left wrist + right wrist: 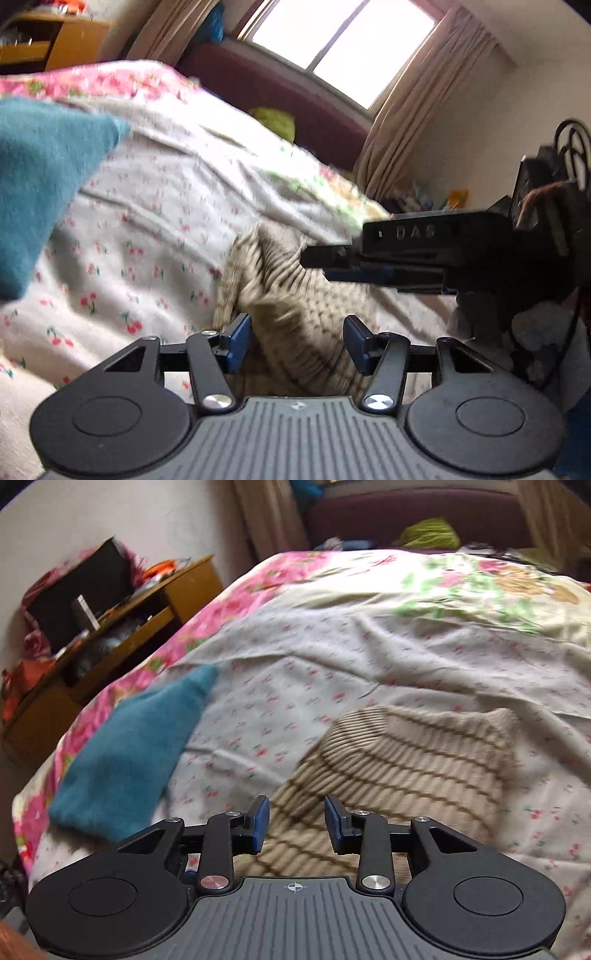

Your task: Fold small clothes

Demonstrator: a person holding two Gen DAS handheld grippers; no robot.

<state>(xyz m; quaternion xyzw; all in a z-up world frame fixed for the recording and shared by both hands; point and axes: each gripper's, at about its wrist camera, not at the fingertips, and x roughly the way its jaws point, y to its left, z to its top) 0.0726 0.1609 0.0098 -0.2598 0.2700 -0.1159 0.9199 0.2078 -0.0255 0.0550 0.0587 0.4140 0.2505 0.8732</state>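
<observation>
While both tongs (297, 341) (296, 823) gape, striped garment (406, 760) lies flat.

The beige ribbed knit garment with brown stripes (413, 760) looks soft and coarse-textured, lying on the thin, creased, matt cotton bedsheet printed with small cherries (369, 657). Left of that garment, the teal cloth (129, 746) has a fuzzy, fleece-like nap. Beyond the bed, the orange-brown wooden cabinet (184, 590) is smooth with a dull sheen.
</observation>
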